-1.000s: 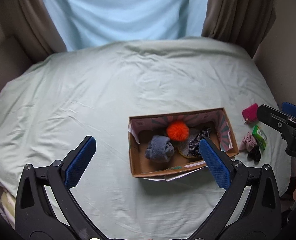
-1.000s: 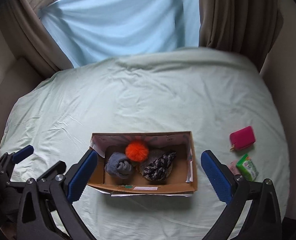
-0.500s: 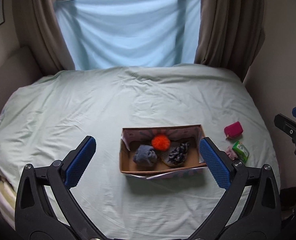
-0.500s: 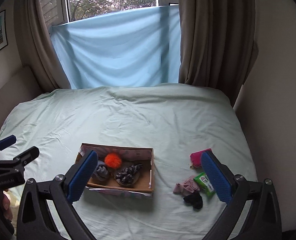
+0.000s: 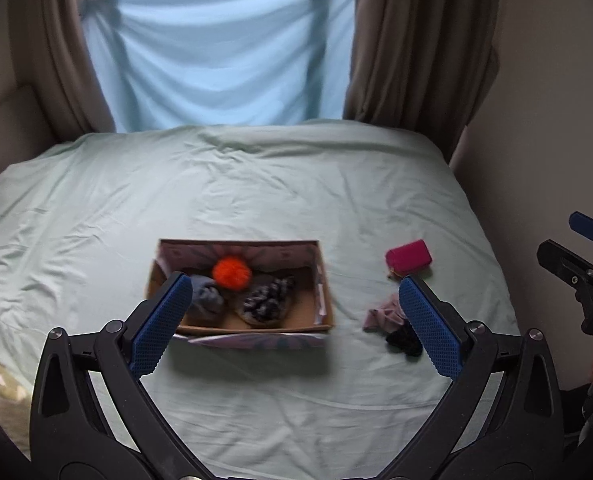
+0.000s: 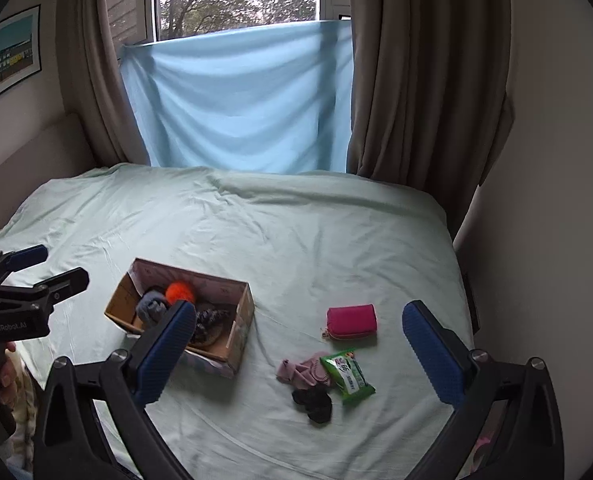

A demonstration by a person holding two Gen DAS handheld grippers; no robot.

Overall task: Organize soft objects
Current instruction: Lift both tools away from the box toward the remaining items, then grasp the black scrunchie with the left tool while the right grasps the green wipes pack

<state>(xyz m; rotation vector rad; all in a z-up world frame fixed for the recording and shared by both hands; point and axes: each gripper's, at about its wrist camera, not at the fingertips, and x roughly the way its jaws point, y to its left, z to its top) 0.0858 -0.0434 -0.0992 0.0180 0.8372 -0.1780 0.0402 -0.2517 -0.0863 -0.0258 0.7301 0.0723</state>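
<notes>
both grippers (image 5: 296, 324) pulled back from box (image 5: 240, 300)

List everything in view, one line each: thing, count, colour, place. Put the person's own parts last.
box: 1, brown cardboard, on the bed, left of centre
pom-pom: 1, orange, in the box
sock: 1, grey-blue, in the box
scrunchie: 1, black and white, in the box
pouch: 1, pink, on the bed right of the box
tissue pack: 1, green, below the pouch
pink cloth: 1, pale pink, touching the tissue pack
black cloth: 1, black, below the pink cloth
bed: 1, pale green sheet
curtains: 2, brown, beside the window
blue sheet: 1, over the window
left gripper: 1, open
right gripper: 1, open
</notes>
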